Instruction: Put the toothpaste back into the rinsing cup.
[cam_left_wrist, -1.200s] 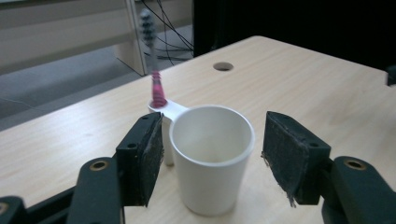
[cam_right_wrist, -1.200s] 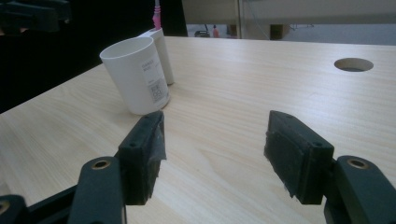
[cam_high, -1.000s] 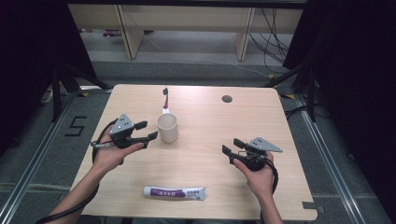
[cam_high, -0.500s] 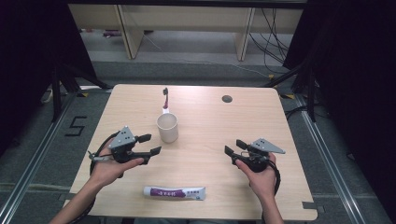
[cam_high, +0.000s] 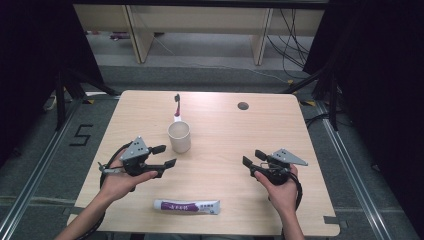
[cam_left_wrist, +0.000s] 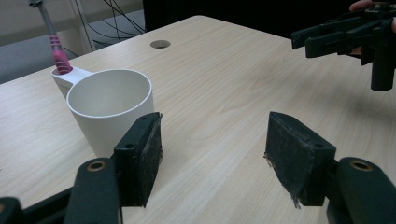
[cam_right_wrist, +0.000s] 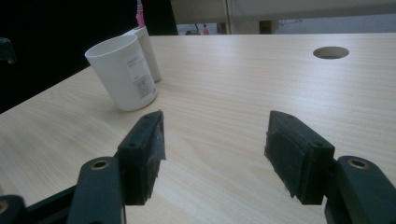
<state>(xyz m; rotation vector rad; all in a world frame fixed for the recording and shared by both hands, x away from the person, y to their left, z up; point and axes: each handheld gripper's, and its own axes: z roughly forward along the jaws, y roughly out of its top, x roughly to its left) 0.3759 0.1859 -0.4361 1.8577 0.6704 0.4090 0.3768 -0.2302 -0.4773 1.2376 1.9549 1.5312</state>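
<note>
Both tongs released, nothing gripped. Left tongs (cam_high: 166, 156) low over the light wood tabletop (cam_high: 230, 135), just beside the white plastic cup (cam_high: 179, 136), on its near-left side; jaws spread wide in the left gripper view, cup (cam_left_wrist: 111, 107) just beyond the left-hand pad, not between the pads. Right tongs (cam_high: 253, 163) well apart from the cup, off to its right, jaws also wide, aimed across bare tabletop toward the cup (cam_right_wrist: 122, 72).

Pink-and-grey toothbrush (cam_high: 176, 106) standing upright in the side holder on the far side of the cup, bristle end up; pink neck (cam_left_wrist: 59, 55) seen rising out of the holder in the left gripper view. White toothpaste tube with purple print (cam_high: 187, 205) lying flat, near the front edge, well apart from the cup on its near side, between the two forearms.

Risks, judged from this layout:
- Cup looks light and empty, likely to tip or slide if a left pad bumps the wall instead of straddling it; left-hand pad already close to the wall.
- Squeezing the thin rim too hard probably flexes it, cup could pop out.
- Knocking the cup likely dumps the toothbrush, holder shallow, brush top-heavy.
- Reaching over the cup for the brush risks catching the rim with the lower jaw.
- Tube flat on the tabletop, little room under it, pads may skid over it or push it off the front edge.
- Forearm sweeping back could drag the tube.
</note>
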